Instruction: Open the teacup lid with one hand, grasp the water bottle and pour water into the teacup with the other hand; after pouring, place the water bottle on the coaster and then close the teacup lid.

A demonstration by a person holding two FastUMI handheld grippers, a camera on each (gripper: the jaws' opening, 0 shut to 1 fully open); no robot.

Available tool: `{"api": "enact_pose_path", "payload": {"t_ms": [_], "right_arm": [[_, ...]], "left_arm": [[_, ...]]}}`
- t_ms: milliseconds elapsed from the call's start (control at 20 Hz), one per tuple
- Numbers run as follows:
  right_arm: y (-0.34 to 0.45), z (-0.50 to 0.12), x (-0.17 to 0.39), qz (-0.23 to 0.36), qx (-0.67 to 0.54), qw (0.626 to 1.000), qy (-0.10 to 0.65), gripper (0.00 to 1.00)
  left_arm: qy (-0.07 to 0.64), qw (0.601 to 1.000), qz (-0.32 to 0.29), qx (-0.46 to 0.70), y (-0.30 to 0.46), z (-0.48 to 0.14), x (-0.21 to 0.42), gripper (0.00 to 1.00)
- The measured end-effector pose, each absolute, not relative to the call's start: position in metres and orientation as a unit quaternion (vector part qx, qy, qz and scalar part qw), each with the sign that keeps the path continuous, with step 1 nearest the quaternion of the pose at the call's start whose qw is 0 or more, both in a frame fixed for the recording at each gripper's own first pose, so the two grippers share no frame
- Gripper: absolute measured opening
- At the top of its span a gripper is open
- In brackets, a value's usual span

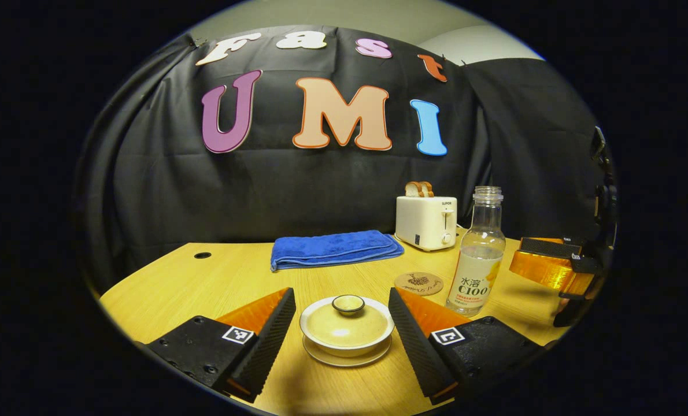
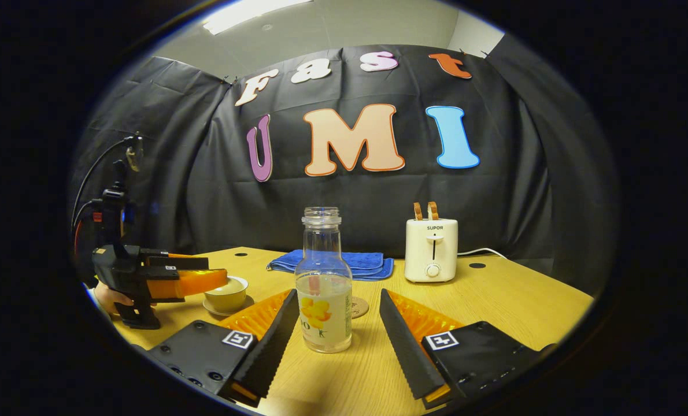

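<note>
Left gripper (image 1: 342, 315), jaws spread, brackets the lidded teacup (image 1: 347, 330) without contact, poised for the lid (image 1: 347, 323). Right gripper (image 2: 337, 323), likewise spread, flanks the uncapped water bottle (image 2: 324, 289); its left finger perhaps just beside the glass. Coaster (image 2: 358, 306) lies immediately beyond the bottle, ready to receive it.

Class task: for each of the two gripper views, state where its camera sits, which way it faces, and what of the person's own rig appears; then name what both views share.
Left gripper view: rides the left tool, facing the lidded teacup between its open fingers; the right tool shows at right.
Right gripper view: rides the right tool, facing the water bottle between its open fingers; the left tool and a hand show at left.
Shared: teacup, water bottle, coaster, blue towel, toaster, wooden table.
</note>
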State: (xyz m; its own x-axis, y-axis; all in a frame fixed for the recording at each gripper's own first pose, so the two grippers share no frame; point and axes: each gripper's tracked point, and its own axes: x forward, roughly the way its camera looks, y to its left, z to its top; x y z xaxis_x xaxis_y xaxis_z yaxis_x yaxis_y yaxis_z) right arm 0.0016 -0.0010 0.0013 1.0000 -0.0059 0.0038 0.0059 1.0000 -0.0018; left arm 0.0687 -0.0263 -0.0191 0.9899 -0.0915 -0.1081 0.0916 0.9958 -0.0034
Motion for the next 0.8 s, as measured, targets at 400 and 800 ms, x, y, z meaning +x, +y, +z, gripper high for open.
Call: {"api": "enact_pose_path", "payload": {"t_ms": [400, 800], "right_arm": [[-0.001, 0.001, 0.002, -0.002, -0.001, 1.000, -0.002, 0.96], [-0.001, 0.001, 0.002, -0.002, -0.001, 1.000, -0.002, 0.91]], "left_arm": [[0.083, 0.994, -0.067, 0.004, -0.036, -0.026, 0.080, 0.86], [0.094, 0.993, -0.073, 0.009, -0.039, -0.029, 0.086, 0.63]]}}
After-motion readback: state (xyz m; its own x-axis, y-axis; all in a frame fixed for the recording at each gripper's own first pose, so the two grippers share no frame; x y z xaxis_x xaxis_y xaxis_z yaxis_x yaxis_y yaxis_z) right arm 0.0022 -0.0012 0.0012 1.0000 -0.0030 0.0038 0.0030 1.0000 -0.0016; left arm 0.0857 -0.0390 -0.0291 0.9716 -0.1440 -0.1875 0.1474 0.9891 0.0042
